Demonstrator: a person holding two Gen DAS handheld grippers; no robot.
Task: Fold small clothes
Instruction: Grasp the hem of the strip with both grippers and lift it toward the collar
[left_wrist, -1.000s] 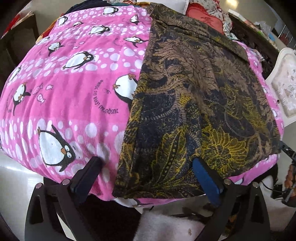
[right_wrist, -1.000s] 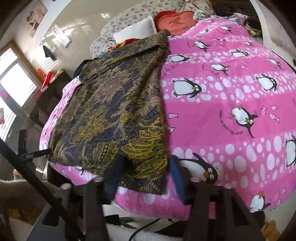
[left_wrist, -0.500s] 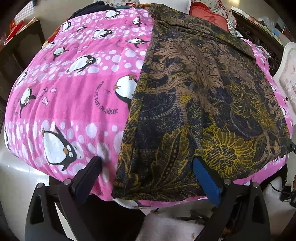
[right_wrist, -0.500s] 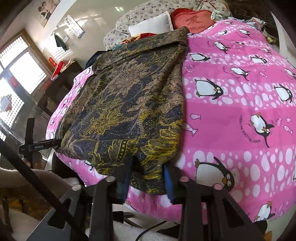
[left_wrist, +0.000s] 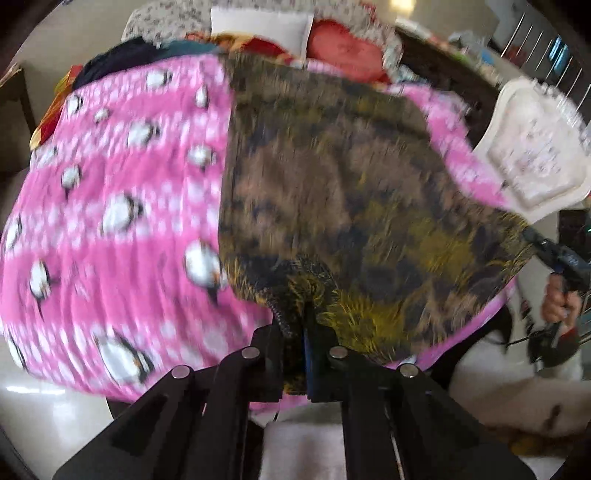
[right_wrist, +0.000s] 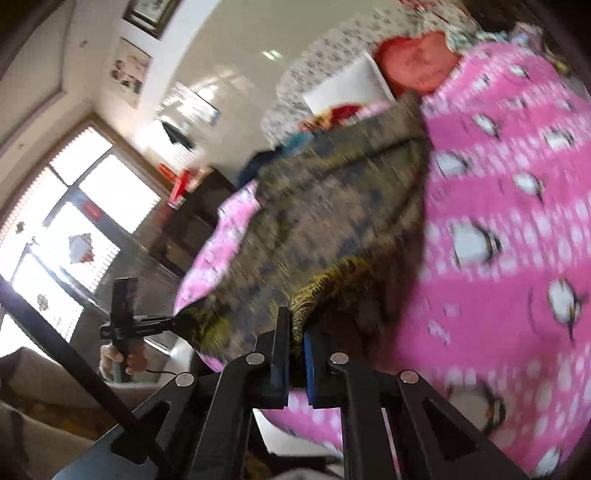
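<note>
1. Left gripper (left_wrist: 298, 325), bottom centre of frame: jaws closed on the near hem of the patterned garment (left_wrist: 332, 177).
2. Right gripper (right_wrist: 295, 332), tilted, bottom centre: jaws clamped on the hem's other corner.
3. Garment lies centre frame on the pink penguin blanket (left_wrist: 110, 221).

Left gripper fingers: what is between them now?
The near hem of the patterned garment is pinched between the shut left gripper; the left wrist view shows it.

Left of the dark brown-and-yellow patterned garment (left_wrist: 332, 192), the pink penguin-print blanket (left_wrist: 110, 221) lies open. Beyond the garment's far edge, a white square pillow (left_wrist: 258, 26) and red cushion (left_wrist: 343, 48) block passage.
</note>
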